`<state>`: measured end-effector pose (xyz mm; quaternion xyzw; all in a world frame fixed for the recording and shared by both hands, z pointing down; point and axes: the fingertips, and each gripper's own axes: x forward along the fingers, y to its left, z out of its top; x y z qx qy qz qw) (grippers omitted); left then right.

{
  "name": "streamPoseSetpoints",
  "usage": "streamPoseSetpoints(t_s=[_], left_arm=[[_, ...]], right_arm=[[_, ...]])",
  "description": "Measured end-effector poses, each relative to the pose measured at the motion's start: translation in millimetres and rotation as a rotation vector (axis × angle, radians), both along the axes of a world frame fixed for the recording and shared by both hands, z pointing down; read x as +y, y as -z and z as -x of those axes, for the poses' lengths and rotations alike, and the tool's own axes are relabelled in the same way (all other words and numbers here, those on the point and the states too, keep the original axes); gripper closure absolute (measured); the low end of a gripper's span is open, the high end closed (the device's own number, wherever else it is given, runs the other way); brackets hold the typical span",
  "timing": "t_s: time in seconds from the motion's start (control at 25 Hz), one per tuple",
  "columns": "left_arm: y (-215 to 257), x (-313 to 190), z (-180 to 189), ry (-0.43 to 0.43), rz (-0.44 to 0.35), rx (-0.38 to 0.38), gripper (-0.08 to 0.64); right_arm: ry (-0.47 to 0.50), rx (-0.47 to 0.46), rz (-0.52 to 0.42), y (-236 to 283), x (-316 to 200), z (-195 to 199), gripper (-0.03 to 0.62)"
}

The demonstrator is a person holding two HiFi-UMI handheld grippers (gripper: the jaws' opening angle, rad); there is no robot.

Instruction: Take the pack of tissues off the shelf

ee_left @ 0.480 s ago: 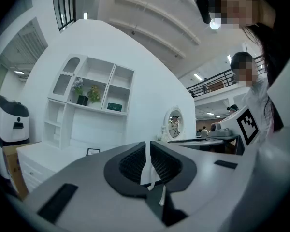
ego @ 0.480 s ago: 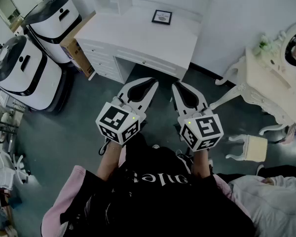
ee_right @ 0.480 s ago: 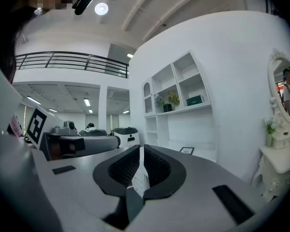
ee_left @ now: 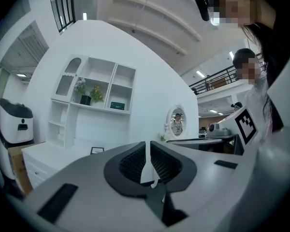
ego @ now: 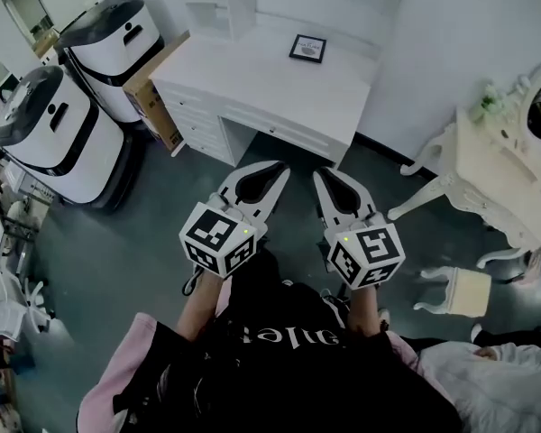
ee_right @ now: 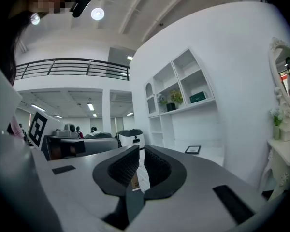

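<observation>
Open floor [ego: 153, 242] leads to the desk [ego: 279, 88], its top free around a frame [ego: 307, 49]; the open-fronted shelf [ee_left: 94, 105] sits above. Two machines [ego: 59, 138] and a box [ego: 153, 106] crowd the desk's left; a vanity [ego: 500, 174] and stool [ego: 464, 291] flank the right

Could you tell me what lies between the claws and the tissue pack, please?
A white desk carrying a small frame, seen in head view; the pack sits on the shelf above it.

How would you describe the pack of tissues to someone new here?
Find the white shelf unit on the wall above the white desk. Its upper right compartment holds the pack of tissues: a low dark green pack, alone there, while the compartment to its left holds potted plants.
</observation>
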<state>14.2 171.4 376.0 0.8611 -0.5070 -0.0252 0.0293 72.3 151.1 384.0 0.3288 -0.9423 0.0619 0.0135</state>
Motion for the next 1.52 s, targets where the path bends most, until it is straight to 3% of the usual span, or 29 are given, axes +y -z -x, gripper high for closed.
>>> streamPoseSetpoints(t_s=[0.36,0.76,1.52], left_arm=[[-5.1,-34.5,18.0,0.011,0.014,0.012,0.52],[-13.4,-145.0,32.4,-0.064,0.026,0.024,0.52],[5.2,-352.2,124.0,-0.234,0.022,0.018,0.52]], right_arm=[[-0.01,-0.025,0.038,-8.2,-31.3,5.7,0.528],[-0.074,-0.016,0.059,-12.4,-133.2,18.7,0.528],[-0.188,0.043,0.082,6.8,-338.4,117.0,0.526]])
